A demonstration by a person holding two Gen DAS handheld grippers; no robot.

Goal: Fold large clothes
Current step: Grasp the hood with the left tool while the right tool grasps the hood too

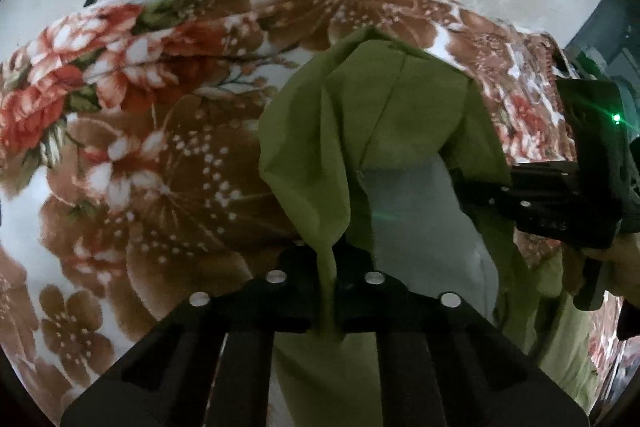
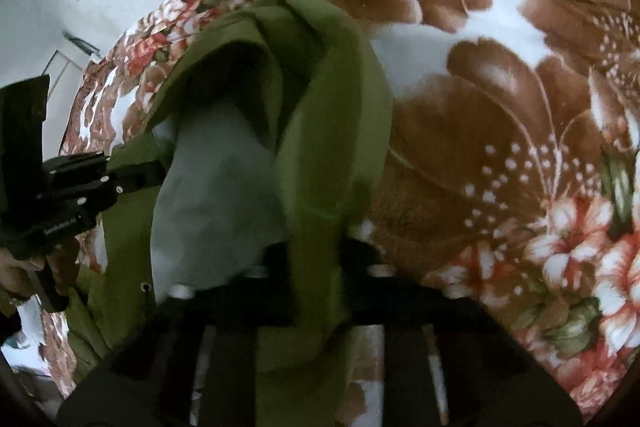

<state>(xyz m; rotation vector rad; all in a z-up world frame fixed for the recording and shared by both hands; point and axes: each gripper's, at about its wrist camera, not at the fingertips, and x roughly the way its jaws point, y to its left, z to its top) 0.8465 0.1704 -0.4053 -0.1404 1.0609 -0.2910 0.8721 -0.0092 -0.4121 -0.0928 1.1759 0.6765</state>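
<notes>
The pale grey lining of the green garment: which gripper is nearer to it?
Right. The right gripper pinches green cloth directly beside the grey lining; the left gripper grips a green fold slightly farther off.

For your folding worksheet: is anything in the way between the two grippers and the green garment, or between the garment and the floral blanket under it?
Nothing visible. The left gripper and the right gripper each already pinch the green garment, and it hangs directly over the floral blanket with no other object between.
</notes>
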